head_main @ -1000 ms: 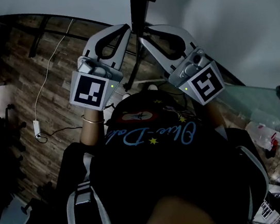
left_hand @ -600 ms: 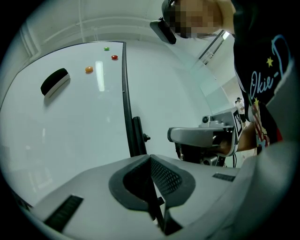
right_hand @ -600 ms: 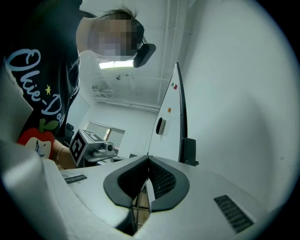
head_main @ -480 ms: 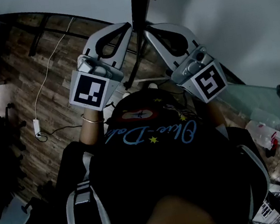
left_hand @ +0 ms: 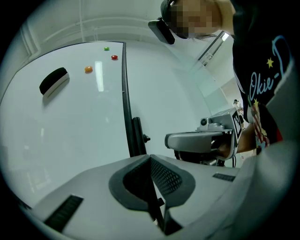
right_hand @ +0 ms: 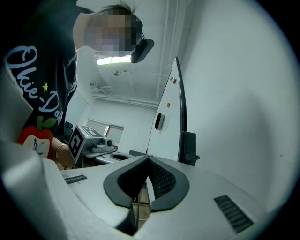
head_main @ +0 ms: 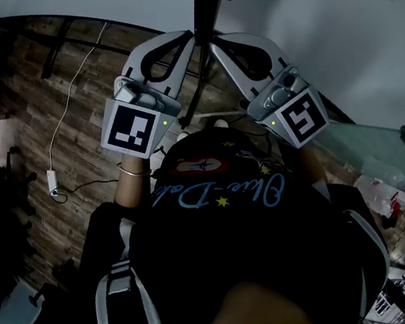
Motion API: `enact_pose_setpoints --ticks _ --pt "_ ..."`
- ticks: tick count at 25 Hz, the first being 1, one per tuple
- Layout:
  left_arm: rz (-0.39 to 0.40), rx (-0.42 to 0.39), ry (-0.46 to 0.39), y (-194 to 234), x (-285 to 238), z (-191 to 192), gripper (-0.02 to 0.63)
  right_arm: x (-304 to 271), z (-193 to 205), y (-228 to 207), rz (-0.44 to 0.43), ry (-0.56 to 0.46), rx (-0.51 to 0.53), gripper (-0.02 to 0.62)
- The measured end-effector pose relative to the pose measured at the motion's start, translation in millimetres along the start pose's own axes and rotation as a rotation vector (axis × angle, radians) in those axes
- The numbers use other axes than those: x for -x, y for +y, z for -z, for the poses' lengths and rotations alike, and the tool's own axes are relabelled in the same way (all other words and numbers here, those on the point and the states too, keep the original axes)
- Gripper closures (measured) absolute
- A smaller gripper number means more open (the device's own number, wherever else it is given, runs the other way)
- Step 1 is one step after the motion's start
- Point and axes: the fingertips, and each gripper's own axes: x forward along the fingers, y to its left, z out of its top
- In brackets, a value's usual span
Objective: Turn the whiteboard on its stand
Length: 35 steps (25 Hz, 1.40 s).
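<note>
The left gripper (left_hand: 150,158) has its jaws pressed together with nothing between them. The right gripper (right_hand: 148,160) has its jaws closed and empty too. Both point at the side edge of the whiteboard (left_hand: 70,122), one on either side of its black frame. The board is upright on its stand (left_hand: 138,136). A black eraser (left_hand: 54,81) and small coloured magnets (left_hand: 88,69) cling to its face.

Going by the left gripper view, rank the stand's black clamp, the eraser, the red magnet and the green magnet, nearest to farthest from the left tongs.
1. Black clamp: just above the left tongs, at the whiteboard edge.
2. Eraser: to the left, partway up the board.
3. Red magnet and green magnet: near the top, too close to call.
</note>
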Motion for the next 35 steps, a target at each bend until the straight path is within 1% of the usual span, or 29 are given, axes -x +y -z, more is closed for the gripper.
enact_pose_setpoints --ticks 5,16,23,35 --pt "-0.003 0.008 0.002 0.4 -0.4 2.6 0.592 0.5 4.4 -2.2 0.006 0.009 -0.016 0.578" --pt "-0.013 0.012 0.002 3.1 -0.9 3.4 0.592 -2.0 6.8 -6.1 0.012 0.009 -0.009 0.578" --pt "-0.019 0.008 0.005 3.2 0.4 3.4 0.592 -1.4 11.7 -10.3 0.029 0.030 -0.026 0.578" --pt "-0.019 -0.001 0.000 0.8 1.8 -1.4 0.592 -2.2 10.3 -6.3 0.007 0.021 -0.037 0.578"
